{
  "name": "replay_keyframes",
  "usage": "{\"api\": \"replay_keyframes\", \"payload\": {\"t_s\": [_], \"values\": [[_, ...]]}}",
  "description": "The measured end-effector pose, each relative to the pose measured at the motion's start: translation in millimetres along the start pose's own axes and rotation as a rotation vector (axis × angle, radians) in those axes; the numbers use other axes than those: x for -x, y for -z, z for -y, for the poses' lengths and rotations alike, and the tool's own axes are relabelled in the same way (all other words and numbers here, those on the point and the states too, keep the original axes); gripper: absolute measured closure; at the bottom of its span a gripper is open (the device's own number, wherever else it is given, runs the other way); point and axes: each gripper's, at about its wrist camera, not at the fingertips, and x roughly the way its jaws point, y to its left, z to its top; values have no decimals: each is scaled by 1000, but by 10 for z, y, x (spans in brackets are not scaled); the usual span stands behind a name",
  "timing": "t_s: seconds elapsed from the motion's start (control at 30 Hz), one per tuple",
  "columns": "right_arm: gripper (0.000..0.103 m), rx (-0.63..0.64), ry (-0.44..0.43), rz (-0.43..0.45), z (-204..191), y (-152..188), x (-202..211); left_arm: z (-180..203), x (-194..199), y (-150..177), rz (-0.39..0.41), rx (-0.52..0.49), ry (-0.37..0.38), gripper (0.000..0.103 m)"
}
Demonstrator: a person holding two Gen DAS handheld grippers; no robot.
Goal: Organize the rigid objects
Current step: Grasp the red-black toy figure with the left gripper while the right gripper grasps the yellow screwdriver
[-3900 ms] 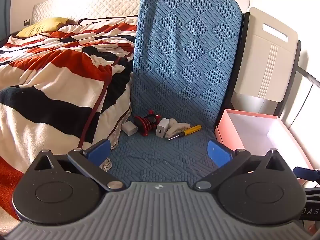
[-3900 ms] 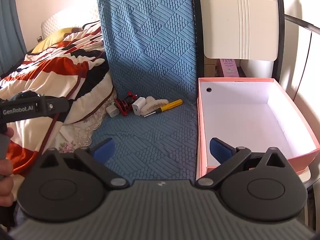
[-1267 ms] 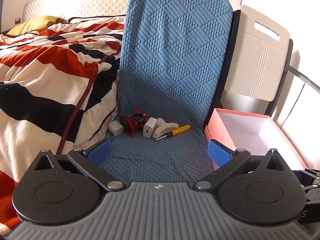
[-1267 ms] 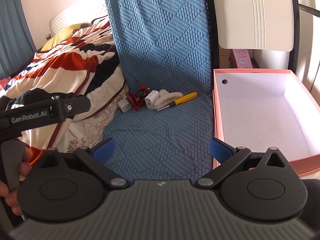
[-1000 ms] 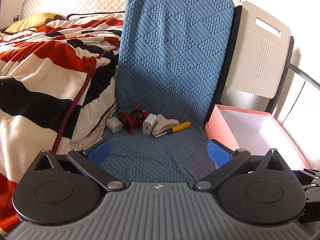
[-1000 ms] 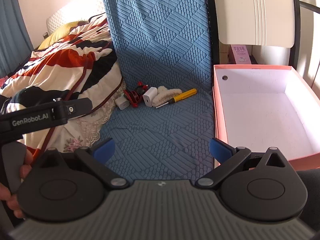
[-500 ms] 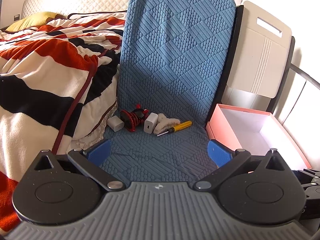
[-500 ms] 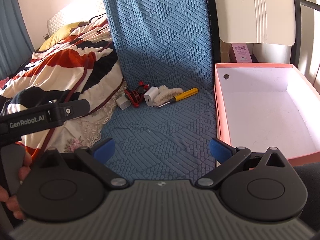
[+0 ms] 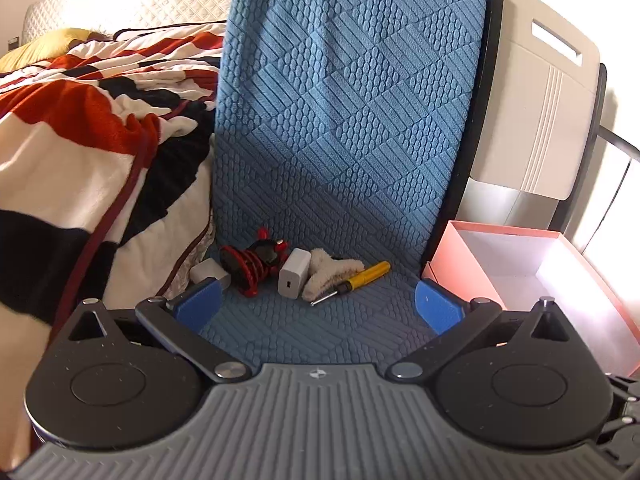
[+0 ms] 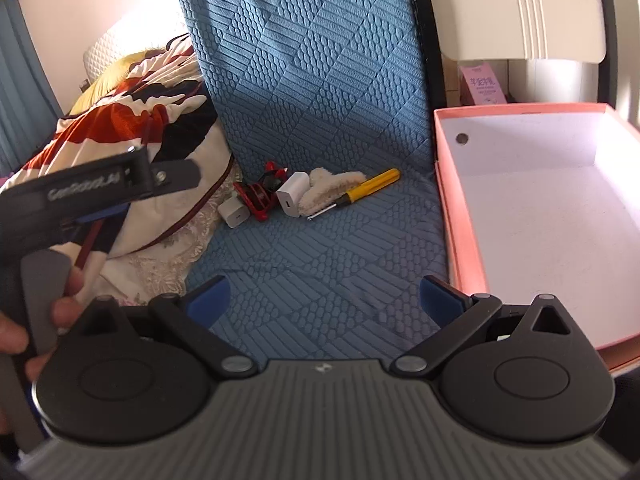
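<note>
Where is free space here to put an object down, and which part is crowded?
The pink box is bare inside. The blue mat is clear between the open right tongs and the row of items. It is crowded at the mat's fold: white charger, screwdriver, red cable, fluffy piece side by side.

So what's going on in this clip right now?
A person holds a gripper in each hand over a blue mat. Both the left gripper and the right gripper are open and hold nothing. A small pile lies at the back of the mat: two white chargers, a red clip, a fluffy clip and a screwdriver. The pink box beside the mat is empty, so nothing is sorted yet.
</note>
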Motion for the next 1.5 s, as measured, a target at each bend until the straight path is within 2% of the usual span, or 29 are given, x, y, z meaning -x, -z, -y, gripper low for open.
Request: {"api": "replay_keyframes", "payload": {"t_s": [0.27,0.47,0.7,0.77,0.9,0.93,1.03,1.1,1.27,1.37,1.5], "values": [[0,-12,-9,-17,15,-124,-396,-5,-627,-28,-54,-88,-27,0],[0,0,-40,-22,17,-256,-686,-67,-954,-126,-58,-112,-61,0],[2,26,-66,-39,22,-434,-1018,-159,-1350,-226,-92,-150,-60,0],[3,21,-74,-50,46,-487,-1133,-235,-1497,-247,-114,-134,-55,0],[17,6,-81,-86,101,-568,-1376,-377,-1748,-299,-145,-105,-34,0],[25,-1,-78,-97,119,-587,-1437,-412,-1813,-317,-158,-102,-32,0],[29,-30,-74,-123,175,-639,-1595,-465,-1945,-366,-167,-111,-41,0],[34,-43,-78,-129,205,-673,-1700,-486,-2009,-395,-166,-115,-21,0],[35,-20,-54,-124,222,-780,-1972,-501,-2250,-411,-186,-153,-41,0],[35,-20,-50,-131,239,-845,-2171,-503,-2356,-410,-199,-181,-33,4],[35,2,-10,-138,201,-890,-2388,-562,-2501,-432,-205,-155,-55,9]]}}
